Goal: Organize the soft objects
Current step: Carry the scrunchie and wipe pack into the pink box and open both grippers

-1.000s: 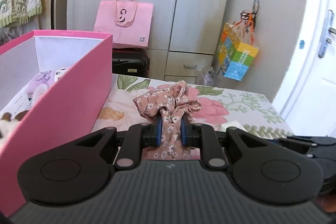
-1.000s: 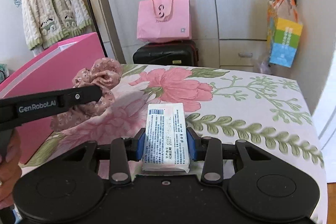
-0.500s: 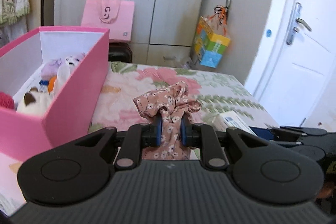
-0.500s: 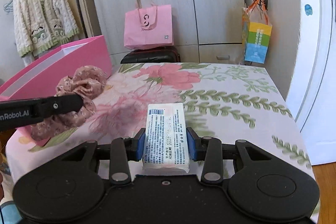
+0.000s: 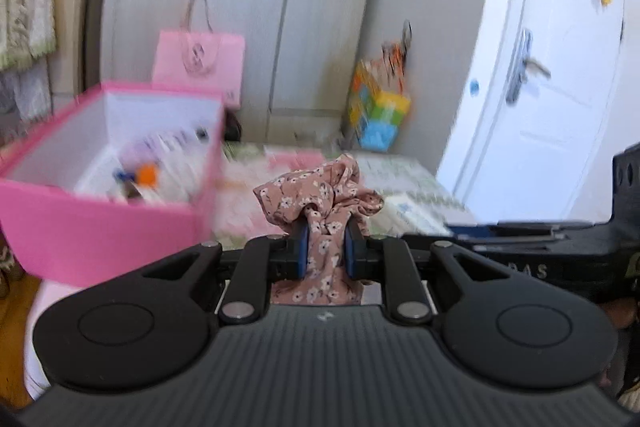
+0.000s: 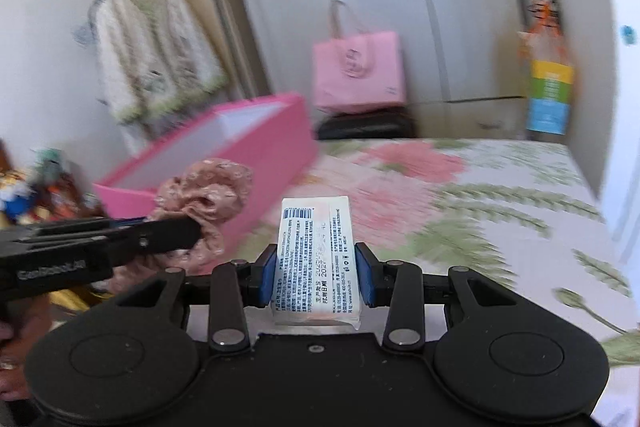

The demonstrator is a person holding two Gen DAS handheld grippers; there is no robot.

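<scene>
Both claws pulled back from the bed: left claw (image 5: 324, 253) pinching scrunchie (image 5: 320, 195), right claw (image 6: 316, 275) pinching tissue pack (image 6: 316, 259); pink box (image 5: 100, 223) next.

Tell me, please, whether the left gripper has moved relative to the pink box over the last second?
Yes. The left gripper, shut on the floral scrunchie, has pulled back and risen from the pink box, which now looks smaller and shows its interior.

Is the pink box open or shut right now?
Open. The pink box has no lid on it; its white inner walls and blurred toys inside show from above in the left wrist view.
</scene>
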